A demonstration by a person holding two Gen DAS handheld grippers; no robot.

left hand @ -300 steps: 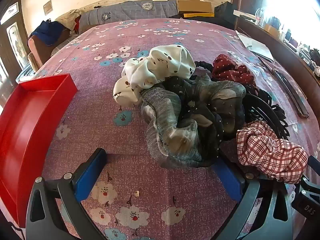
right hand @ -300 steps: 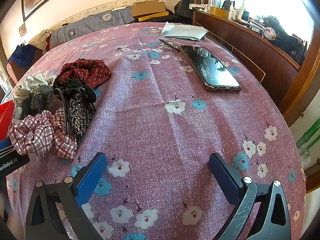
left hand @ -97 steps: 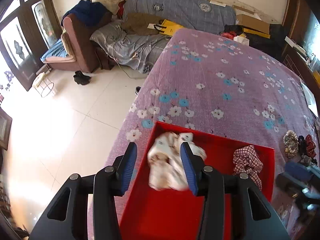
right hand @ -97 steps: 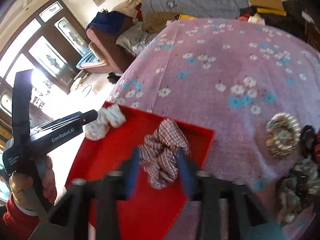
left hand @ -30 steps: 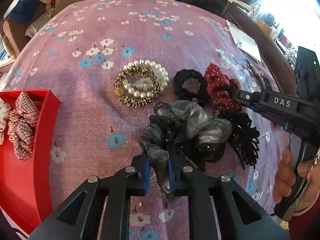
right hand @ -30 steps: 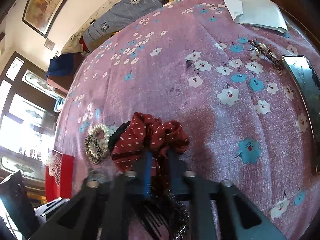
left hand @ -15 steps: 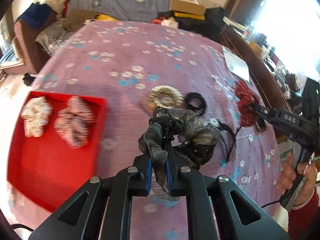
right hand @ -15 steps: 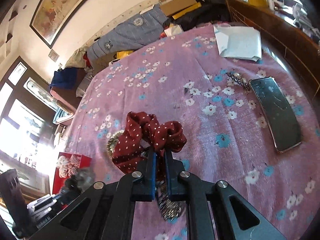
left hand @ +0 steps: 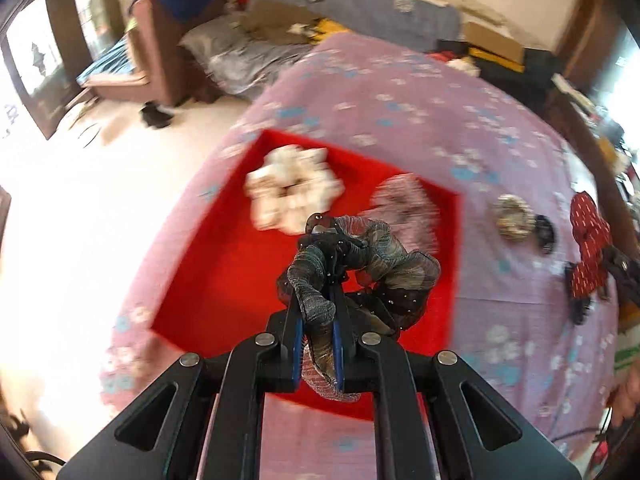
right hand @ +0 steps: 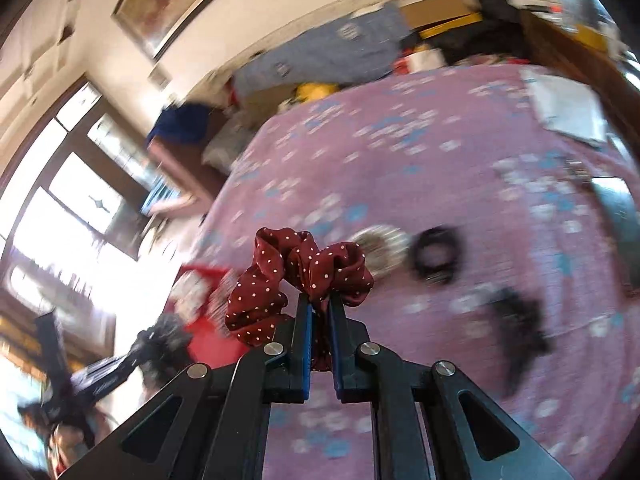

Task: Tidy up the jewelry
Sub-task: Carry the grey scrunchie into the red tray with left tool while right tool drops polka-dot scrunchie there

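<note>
My left gripper [left hand: 317, 304] is shut on a grey and black shimmery scrunchie [left hand: 372, 264] and holds it in the air above the red tray [left hand: 224, 280]. The tray holds a white spotted scrunchie [left hand: 292, 196] and a plaid scrunchie [left hand: 404, 204]. My right gripper [right hand: 320, 308] is shut on a dark red polka-dot scrunchie [right hand: 296, 276], lifted over the purple floral tablecloth [right hand: 440, 168]. That red scrunchie also shows at the right in the left wrist view [left hand: 588, 248]. The tray [right hand: 200, 332] lies far left in the right wrist view.
A pearl bracelet bundle [left hand: 512, 216] and a black hair tie [left hand: 544, 232] lie on the cloth right of the tray; they also show in the right wrist view [right hand: 380, 244] [right hand: 436, 256]. A black hair claw [right hand: 520, 312] and a phone [right hand: 620, 216] lie further right. The floor drops off left of the table.
My left gripper has carried the grey scrunchie left, from beside the tray to above it. My right gripper has swung left with the red scrunchie, toward the tray.
</note>
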